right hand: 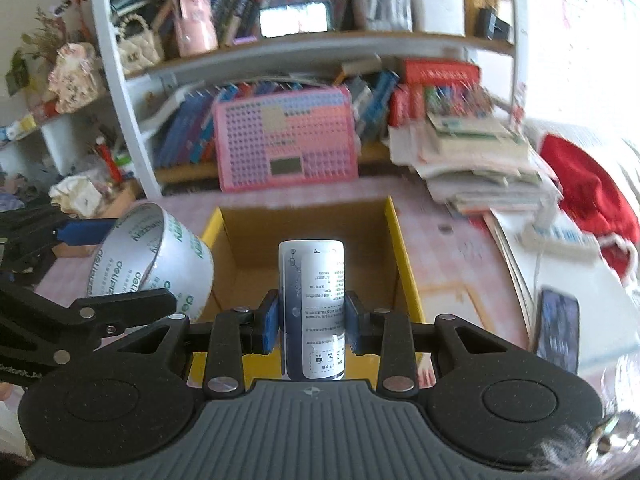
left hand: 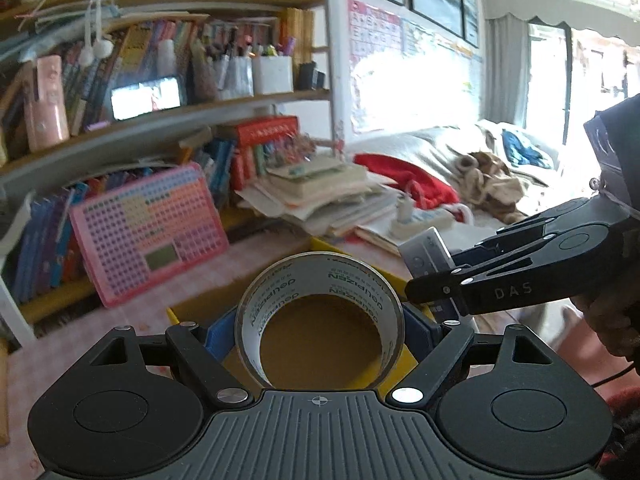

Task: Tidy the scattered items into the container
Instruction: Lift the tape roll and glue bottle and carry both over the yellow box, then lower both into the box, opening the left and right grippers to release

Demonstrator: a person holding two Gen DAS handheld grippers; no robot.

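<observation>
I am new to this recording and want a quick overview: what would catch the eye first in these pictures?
The left gripper holds a big roll of clear tape, and the right gripper clamps a white and blue bottle. Both hang over an open yellow cardboard box on the pink table, before a crowded bookshelf.

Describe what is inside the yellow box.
The box shows only bare brown cardboard floor and walls. The bottle and right gripper cover its near part, so items there cannot be ruled out.
</observation>
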